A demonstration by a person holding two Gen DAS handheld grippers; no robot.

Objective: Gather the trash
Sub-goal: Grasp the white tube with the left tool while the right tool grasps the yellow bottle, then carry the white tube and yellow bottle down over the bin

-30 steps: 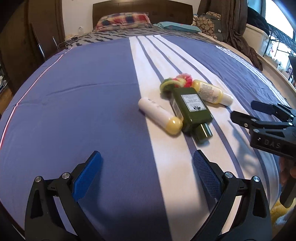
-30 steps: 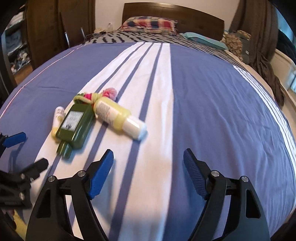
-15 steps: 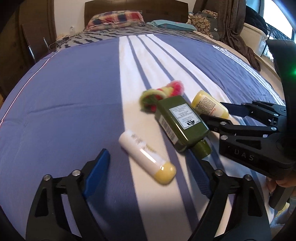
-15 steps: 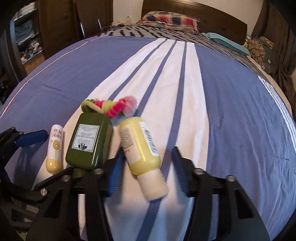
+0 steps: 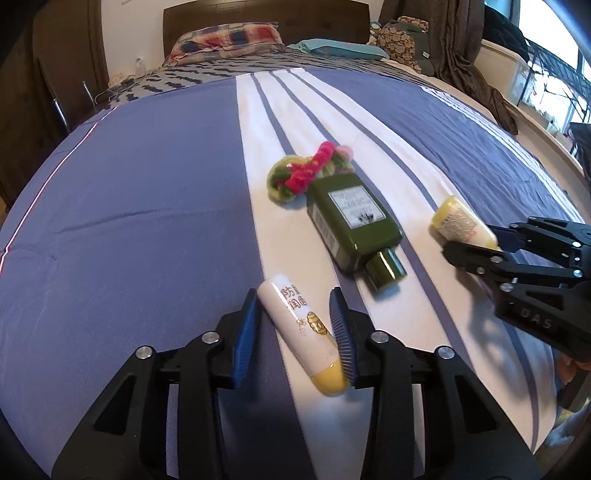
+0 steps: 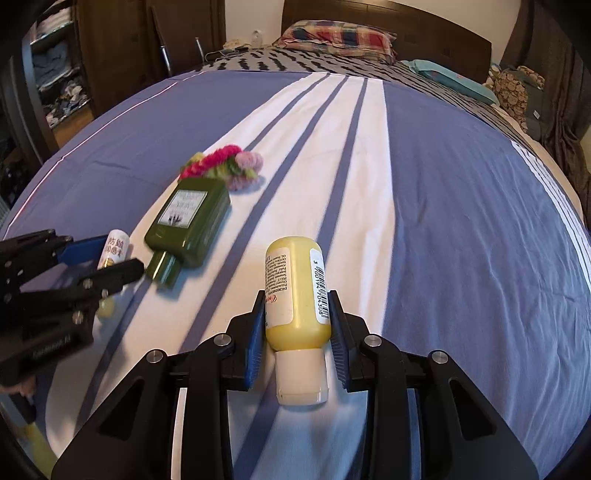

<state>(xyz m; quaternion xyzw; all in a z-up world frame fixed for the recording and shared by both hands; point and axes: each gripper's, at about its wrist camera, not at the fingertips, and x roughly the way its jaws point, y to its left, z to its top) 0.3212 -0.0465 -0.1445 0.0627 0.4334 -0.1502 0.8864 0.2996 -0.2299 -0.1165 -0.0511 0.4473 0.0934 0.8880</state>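
Observation:
A white tube with a yellow cap [image 5: 301, 326] lies on the bed between the pads of my left gripper [image 5: 293, 334], which is closed on it. A yellow bottle with a white cap [image 6: 297, 295] sits between the pads of my right gripper [image 6: 297, 334], which is shut on it. A dark green bottle [image 5: 352, 221] lies on the white stripe between the two, also in the right wrist view [image 6: 188, 225]. A pink and green knotted rope toy [image 5: 306, 171] lies beyond it, touching its base.
The blue and white striped bedspread [image 5: 147, 206] covers the bed. Pillows [image 5: 225, 38] and a dark headboard [image 6: 424, 31] are at the far end. A wardrobe [image 6: 110, 48] stands on the left, and hanging clothes [image 5: 465, 48] and a window on the right.
Both grippers moved forward and down onto the bed and closed: the left on the white tube, the right on the yellow bottle, which now sits apart from the green bottle.

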